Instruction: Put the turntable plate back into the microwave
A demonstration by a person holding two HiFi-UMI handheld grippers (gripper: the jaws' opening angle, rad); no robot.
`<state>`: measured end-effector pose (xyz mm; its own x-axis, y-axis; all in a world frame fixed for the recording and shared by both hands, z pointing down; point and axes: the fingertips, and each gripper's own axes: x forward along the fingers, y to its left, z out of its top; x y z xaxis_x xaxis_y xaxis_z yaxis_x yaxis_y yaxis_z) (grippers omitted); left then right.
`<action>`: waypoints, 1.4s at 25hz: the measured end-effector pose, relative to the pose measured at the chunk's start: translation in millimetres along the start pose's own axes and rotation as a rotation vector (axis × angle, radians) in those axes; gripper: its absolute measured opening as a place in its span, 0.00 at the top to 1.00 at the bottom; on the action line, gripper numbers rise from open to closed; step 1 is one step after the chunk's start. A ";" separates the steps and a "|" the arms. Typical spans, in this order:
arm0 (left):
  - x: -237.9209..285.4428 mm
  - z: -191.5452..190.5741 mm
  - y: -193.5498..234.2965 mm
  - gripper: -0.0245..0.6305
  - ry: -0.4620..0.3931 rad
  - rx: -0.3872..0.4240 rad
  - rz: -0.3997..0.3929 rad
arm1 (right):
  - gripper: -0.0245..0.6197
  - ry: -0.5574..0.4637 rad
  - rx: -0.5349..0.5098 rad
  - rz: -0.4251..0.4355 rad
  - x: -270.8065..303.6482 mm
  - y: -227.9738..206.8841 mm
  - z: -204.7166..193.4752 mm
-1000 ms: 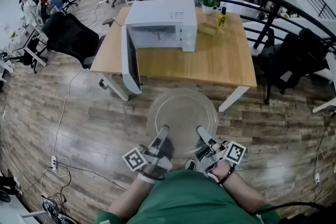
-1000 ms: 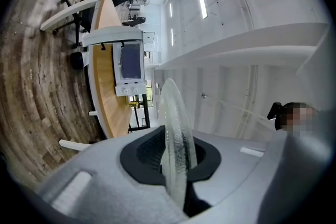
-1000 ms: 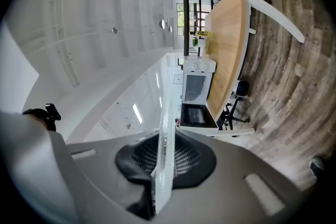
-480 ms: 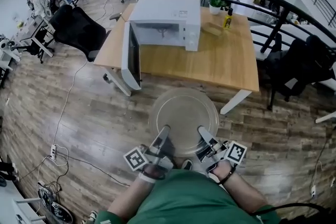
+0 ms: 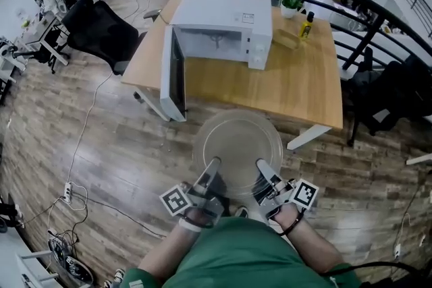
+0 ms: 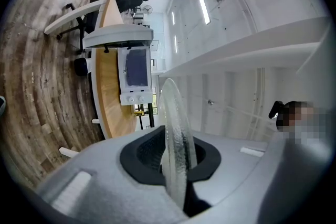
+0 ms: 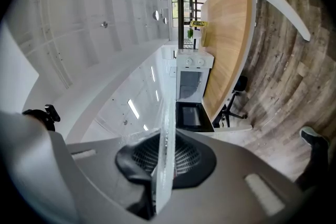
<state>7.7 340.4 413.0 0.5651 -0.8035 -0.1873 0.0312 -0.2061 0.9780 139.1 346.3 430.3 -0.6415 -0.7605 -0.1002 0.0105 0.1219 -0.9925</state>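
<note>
A round clear glass turntable plate point(image 5: 237, 145) hangs level over the wooden floor, in front of the table. My left gripper point(image 5: 214, 163) is shut on its near left rim and my right gripper point(image 5: 260, 164) on its near right rim. In the left gripper view the plate point(image 6: 176, 139) stands edge-on between the jaws, and likewise the plate point(image 7: 165, 149) in the right gripper view. The white microwave point(image 5: 226, 27) sits on the wooden table point(image 5: 283, 84) with its door point(image 5: 174, 74) swung wide open to the left, its cavity facing me.
A small potted plant point(image 5: 291, 3), a yellow bottle point(image 5: 306, 25) and a tan block point(image 5: 285, 41) stand right of the microwave. Black office chairs point(image 5: 101, 34) stand to the left of the table, a dark railing runs behind it, cables lie on the floor at left.
The table and microwave have drawn slightly nearer and shifted right in the head view as I carry the plate forward. Both grips on the plate are unchanged.
</note>
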 end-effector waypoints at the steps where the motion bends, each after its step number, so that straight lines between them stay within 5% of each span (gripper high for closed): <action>1: 3.5 9.8 3.3 0.91 -0.005 -0.007 0.003 | 0.91 0.006 -0.002 -0.005 11.2 -2.0 1.4; 17: 36.4 159.2 45.8 0.91 -0.090 -0.040 0.040 | 0.91 0.090 0.023 -0.065 172.7 -39.2 2.4; 35: 85.3 196.8 65.6 0.91 -0.082 -0.072 0.052 | 0.91 0.066 0.034 -0.084 221.1 -50.9 39.6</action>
<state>-104.4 148.4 443.2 0.4985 -0.8555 -0.1403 0.0646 -0.1248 0.9901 27.1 146.7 455.9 -0.6906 -0.7231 -0.0124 -0.0207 0.0369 -0.9991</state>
